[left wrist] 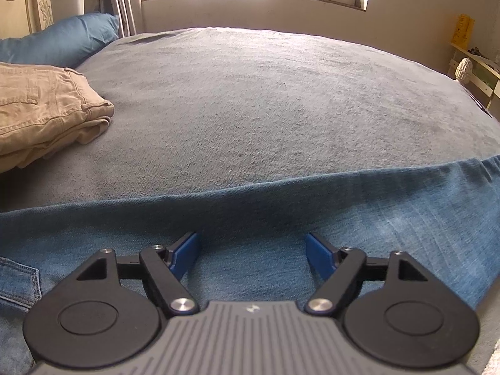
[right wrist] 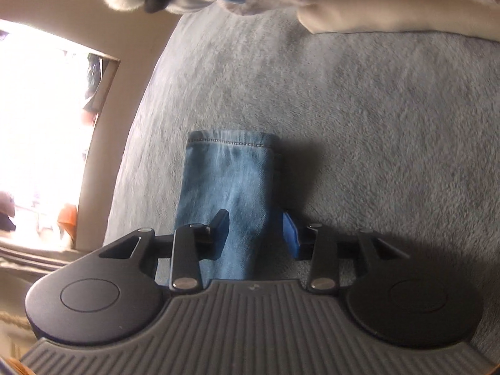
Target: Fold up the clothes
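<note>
At the far left we see a folded tan cotton pair of trousers point(left wrist: 47, 109) lying well apart from our work on the grey fleece bed cover point(left wrist: 281, 100). Nearer, the faded blue denim jeans point(left wrist: 281, 212) stretch flat across the bed from left to right, and this long axis is what the coming fold turns on. Our left gripper point(left wrist: 251, 253) hangs over the middle of the leg with its blue pads spread wide and nothing held; the cloth lies below them. Moving right, the stitched hem of the jeans leg point(right wrist: 231, 140) points straight away from our right gripper point(right wrist: 254, 229), which straddles the narrow leg. Its jaws stand partly open; the pads seem just clear of the denim, though blur makes contact hard to judge. The right hand is therefore nearer the hem, so we reckon it should carry that end leftward.
</note>
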Demonstrator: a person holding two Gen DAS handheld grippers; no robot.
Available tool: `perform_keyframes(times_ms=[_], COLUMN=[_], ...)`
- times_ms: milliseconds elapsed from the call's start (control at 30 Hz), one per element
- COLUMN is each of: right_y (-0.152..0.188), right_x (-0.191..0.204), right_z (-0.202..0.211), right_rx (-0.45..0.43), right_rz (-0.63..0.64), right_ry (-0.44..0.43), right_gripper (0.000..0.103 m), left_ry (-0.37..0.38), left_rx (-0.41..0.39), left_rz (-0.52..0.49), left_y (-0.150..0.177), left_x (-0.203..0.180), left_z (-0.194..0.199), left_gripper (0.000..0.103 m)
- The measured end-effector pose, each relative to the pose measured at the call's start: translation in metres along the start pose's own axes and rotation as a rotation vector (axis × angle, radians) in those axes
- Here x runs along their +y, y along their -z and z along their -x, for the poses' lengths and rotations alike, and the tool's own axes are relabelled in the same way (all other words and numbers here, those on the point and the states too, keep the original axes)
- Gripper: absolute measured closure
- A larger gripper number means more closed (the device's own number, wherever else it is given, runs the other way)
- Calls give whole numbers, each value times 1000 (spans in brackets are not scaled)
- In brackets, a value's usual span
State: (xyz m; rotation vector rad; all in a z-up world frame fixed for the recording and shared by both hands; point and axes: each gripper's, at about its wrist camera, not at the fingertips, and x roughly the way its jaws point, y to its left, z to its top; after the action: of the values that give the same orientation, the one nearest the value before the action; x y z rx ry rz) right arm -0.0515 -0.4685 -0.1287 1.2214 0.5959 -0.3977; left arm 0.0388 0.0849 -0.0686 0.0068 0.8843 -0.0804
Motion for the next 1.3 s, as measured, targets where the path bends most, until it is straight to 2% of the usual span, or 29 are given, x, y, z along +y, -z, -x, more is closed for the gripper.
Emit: perform_keyframes(times_ms=[100, 233, 333, 500, 667, 1300], right_y=[4, 6, 5, 0, -4, -25], right_x=[0, -7, -8, -7, -4, 4], right_z=[2, -5, -14, -25, -33, -61], right_rx=[-12, -7, -18, -32, -49, -135], right_rz=[-9, 0, -14, -24, -18, -50], right_ry=[13, 22, 11, -7, -24, -120], right_gripper=[63, 63, 60, 57, 50, 49], left_ry=[0, -4, -13, -25, -34, -39], left_rx=[21, 43, 56, 65, 72, 79], left_rz=[6, 12, 6, 6, 2, -3], left_y=[-2, -4, -5, -4, -4, -4], left_x=[1, 0, -2, -4, -5, -5], left_z=[0, -1, -2, -1, -2, -2], left_gripper=[25, 21, 16, 14, 13, 12])
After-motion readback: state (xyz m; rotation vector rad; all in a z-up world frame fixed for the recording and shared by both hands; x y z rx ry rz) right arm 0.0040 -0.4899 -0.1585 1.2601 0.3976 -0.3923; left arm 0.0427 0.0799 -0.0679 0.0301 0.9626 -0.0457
